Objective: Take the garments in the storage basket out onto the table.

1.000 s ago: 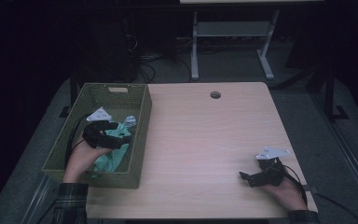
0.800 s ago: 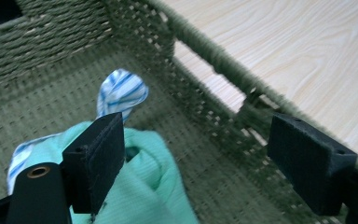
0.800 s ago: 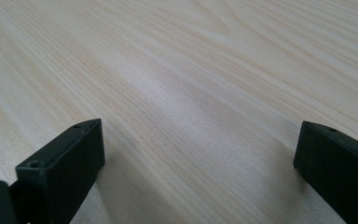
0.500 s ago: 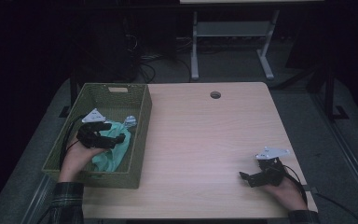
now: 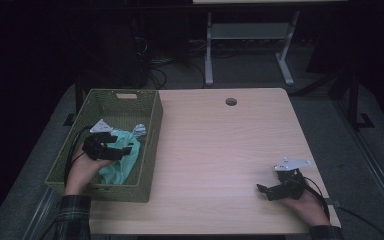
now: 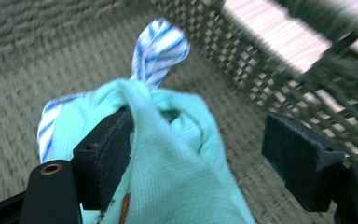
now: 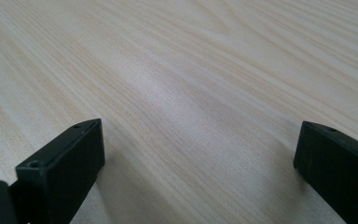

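Observation:
A mint-green cloth (image 5: 122, 162) (image 6: 177, 168) lies bunched in the olive woven basket (image 5: 125, 192) at the table's left. A blue-and-white striped cloth (image 5: 140, 130) (image 6: 161, 51) pokes out behind it. My left gripper (image 5: 115, 150) (image 6: 205, 140) is down inside the basket with the mint cloth between its jaws. The jaws have just been closing but stand wide. The cloth leans on one pad (image 6: 107, 154) and the other pad (image 6: 300, 158) is clear of it. My right gripper (image 5: 262, 190) (image 7: 200, 154) rests open on the bare wood at the front right.
The light wooden table (image 5: 220, 145) has a round cable hole (image 5: 231, 102) near its far edge. The basket wall (image 6: 279, 70) rises close beside the left gripper. Dark floor, cables and a white stand's legs (image 5: 209, 55) lie beyond the table.
My left gripper has sunk a little lower in the basket onto the mint cloth. The right hand and its gripper have kept still.

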Motion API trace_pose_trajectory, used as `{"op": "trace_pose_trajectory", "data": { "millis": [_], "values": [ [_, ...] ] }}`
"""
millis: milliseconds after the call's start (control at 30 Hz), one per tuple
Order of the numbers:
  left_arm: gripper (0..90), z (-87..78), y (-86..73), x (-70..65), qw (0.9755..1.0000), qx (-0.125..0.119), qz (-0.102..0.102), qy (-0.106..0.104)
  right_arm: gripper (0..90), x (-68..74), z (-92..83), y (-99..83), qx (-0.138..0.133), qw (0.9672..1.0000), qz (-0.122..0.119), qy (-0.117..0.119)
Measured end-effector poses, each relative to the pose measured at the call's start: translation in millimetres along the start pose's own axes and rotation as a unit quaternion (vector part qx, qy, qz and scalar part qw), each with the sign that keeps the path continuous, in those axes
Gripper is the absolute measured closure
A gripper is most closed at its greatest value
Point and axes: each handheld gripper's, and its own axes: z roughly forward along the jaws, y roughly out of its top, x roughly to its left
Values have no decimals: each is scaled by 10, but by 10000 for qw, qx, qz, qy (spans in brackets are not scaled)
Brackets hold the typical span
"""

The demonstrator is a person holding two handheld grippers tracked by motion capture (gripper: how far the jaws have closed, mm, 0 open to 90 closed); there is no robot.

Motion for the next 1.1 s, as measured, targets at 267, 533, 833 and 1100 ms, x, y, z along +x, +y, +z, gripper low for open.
{"op": "trace_pose_trajectory", "data": {
  "millis": [267, 533, 833, 1100],
  "values": [
    [268, 82, -6, 1, 9992, 398, -77, 65, 15, 0, 0, 0, -1, 10000, -2, -1],
    [364, 130, -23, -2, 9973, 685, -246, 77, 16, 0, -1, 0, 1, 10000, 1, 1],
    [426, 154, -30, 17, 9953, 882, -380, 128, 16, 0, 0, 0, -1, 10000, -1, 0],
    [581, 159, -38, 12, 9943, 1017, -308, 132, 16, -1, 0, 0, -1, 10000, -1, 1]
  ]
}}
